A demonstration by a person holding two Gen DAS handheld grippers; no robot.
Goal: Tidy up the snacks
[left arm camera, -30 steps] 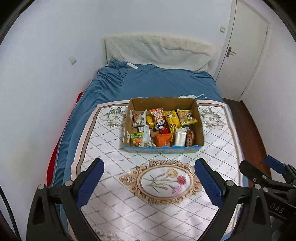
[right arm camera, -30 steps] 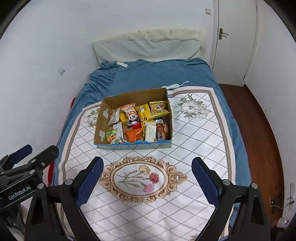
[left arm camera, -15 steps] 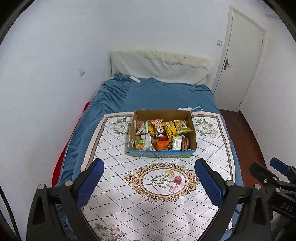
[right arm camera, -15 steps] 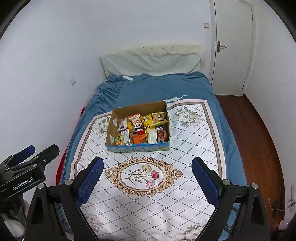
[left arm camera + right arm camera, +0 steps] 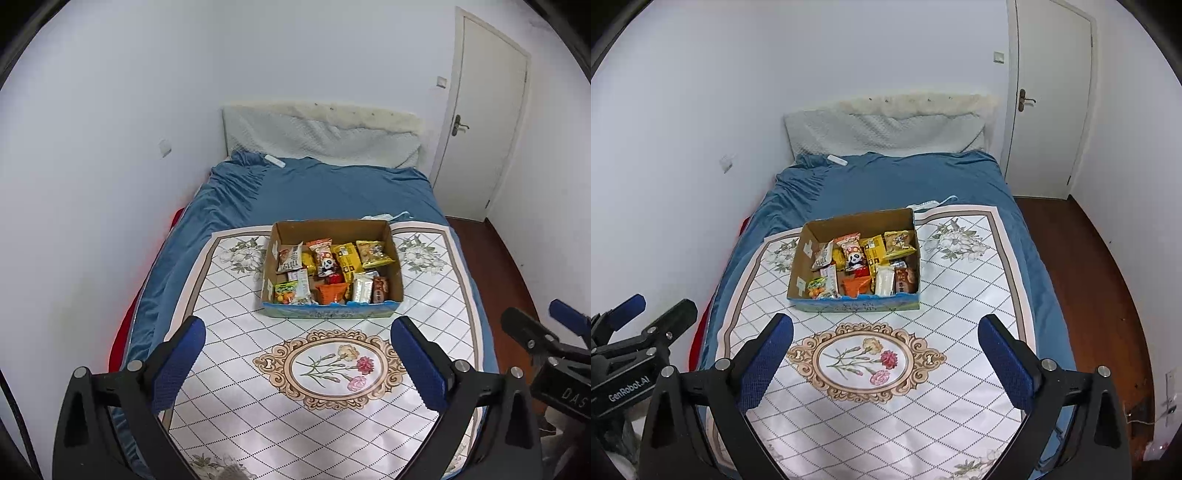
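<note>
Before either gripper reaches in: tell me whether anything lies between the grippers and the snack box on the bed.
Nothing visible does. Between the left gripper, the right gripper and the cardboard box of snacks there is only bare floral mat. Both grippers are open and empty, and the box top is open.

My left hand-held gripper (image 5: 297, 363) points forward and downward with its jaws spread wide and nothing between the blue pads (image 5: 177, 365). My right hand-held gripper (image 5: 884, 363) is tilted down the same way, its jaws having just opened a little further, also with nothing between them. The two sit side by side: from the left camera the right one shows at the near right edge, and from the right camera the left one shows at the near left.
</note>
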